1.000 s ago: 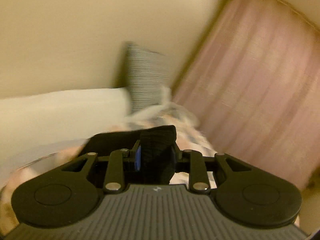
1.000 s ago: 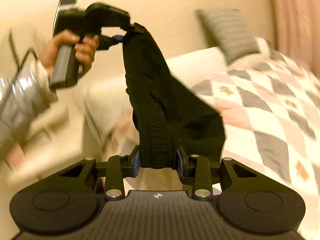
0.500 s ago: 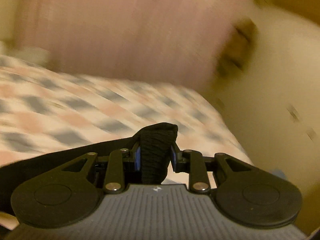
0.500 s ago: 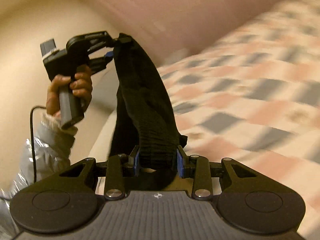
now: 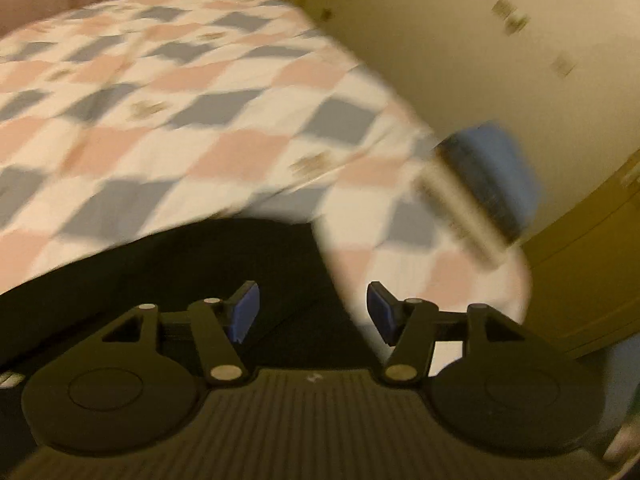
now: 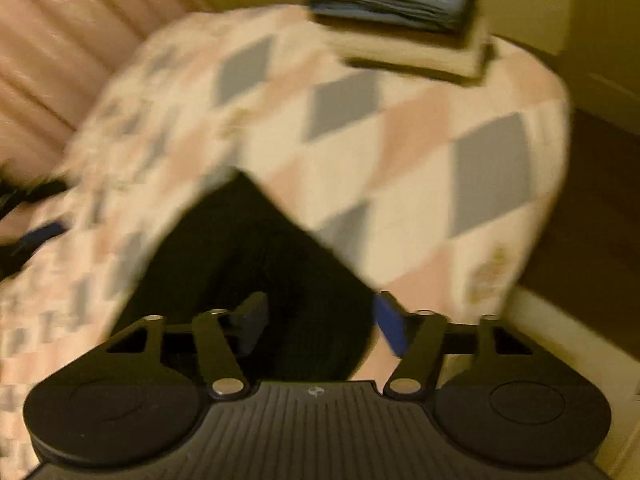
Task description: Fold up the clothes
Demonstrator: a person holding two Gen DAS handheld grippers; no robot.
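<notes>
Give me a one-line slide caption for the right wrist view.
Right gripper opening over a black garment on the checkered quilt, folded clothes stacked at the far corner.

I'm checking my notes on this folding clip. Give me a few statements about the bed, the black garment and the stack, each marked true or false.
1. The black garment lies on the checkered bedspread. True.
2. The left gripper is clamped on the garment. False: its jaws are opening, pads clear of the cloth.
3. A stack of folded clothes sits near the bed's corner. True.
4. The top item of the stack is red. False: it is blue.
</notes>
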